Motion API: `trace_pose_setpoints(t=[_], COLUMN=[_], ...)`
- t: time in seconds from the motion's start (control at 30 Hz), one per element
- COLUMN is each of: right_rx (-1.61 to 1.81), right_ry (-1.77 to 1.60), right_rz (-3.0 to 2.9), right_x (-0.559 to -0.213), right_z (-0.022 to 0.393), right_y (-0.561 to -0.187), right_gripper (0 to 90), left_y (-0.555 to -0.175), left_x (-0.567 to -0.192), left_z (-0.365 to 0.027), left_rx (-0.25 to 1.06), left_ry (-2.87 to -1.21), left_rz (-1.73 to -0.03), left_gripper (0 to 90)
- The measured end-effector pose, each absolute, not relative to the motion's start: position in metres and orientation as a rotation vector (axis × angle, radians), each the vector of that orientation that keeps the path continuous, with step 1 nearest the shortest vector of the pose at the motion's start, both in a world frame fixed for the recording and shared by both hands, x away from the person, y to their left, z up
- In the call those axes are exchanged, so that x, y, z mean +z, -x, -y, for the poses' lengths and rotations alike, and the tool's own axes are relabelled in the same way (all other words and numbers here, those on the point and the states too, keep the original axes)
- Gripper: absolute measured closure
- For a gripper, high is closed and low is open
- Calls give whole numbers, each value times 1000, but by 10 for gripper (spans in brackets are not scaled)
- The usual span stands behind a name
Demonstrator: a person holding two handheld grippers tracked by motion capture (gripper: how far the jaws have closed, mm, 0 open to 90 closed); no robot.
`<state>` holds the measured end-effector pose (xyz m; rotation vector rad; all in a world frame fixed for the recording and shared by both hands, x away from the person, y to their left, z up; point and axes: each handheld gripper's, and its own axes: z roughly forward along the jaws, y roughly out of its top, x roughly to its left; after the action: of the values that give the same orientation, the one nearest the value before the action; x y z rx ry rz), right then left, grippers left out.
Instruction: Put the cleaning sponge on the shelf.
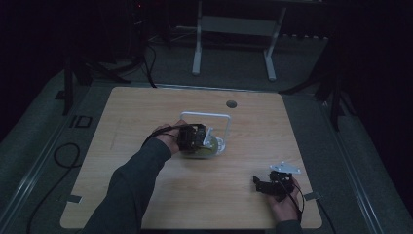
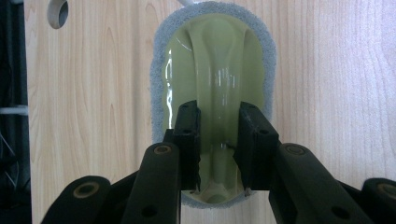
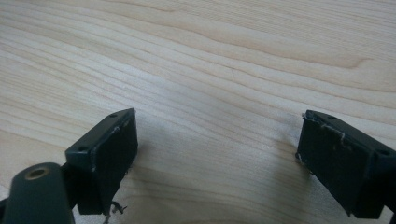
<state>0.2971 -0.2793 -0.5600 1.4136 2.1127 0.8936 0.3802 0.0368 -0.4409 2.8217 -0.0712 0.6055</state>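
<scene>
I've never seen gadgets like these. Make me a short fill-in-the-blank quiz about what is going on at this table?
1. The left gripper is shut on the ridge of a ____-coloured scrubber.
2. The right gripper has its jaws ____.
3. The scrubber lies on a ____ table.

Missing words: green; open; wooden

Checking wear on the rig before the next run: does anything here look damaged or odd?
Yes: the right gripper has frayed pads, with loose threads hanging at their edges. The left gripper is clamped on a green scrubber's ridge, its grey pad flat on the table. Nothing spilled.
</scene>
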Motion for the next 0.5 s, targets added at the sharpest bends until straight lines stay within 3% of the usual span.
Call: trace_pose_setpoints(t=[0.5], right_rx=[893], right_ry=[-1413], right_rz=[-2113], right_x=[-560], right_z=[279], right_y=[-297], right_gripper=[118], left_y=[-385], left_x=[-447], left_z=[-31], left_rx=[619], left_ry=[-2827], left_rz=[113], left_gripper=[717])
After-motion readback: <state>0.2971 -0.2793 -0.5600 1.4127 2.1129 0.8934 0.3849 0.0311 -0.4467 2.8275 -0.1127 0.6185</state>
